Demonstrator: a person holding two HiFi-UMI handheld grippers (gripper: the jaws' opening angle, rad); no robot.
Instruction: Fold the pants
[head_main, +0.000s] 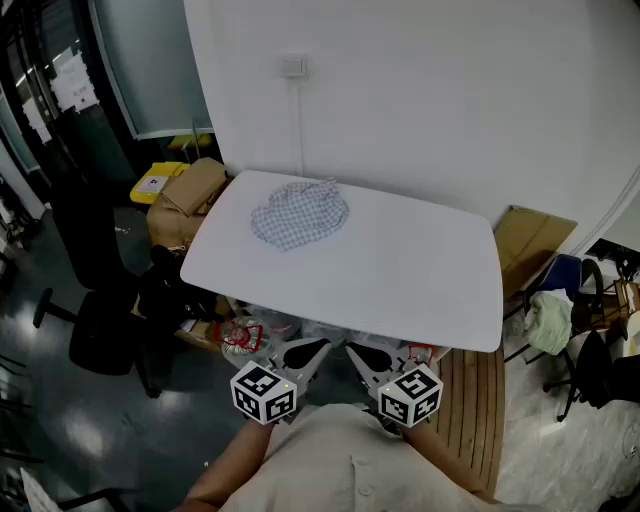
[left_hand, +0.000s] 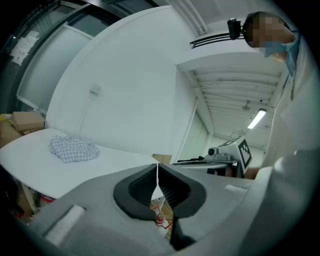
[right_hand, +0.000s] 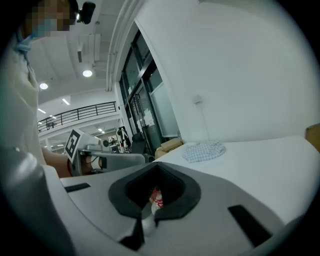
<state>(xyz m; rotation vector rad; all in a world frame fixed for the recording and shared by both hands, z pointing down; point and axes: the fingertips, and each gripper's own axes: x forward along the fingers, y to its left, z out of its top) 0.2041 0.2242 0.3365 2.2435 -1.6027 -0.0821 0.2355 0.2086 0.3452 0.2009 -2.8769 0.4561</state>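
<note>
Pants crumpled on table | left gripper, right gripper jaws together, empty | cardboard boxes, chair alongside

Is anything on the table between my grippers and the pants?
Nothing visible does. The checked pants lie crumpled at the far left of the white table. Only bare tabletop separates them from the left gripper and right gripper, both shut and empty, by the near edge.
</note>
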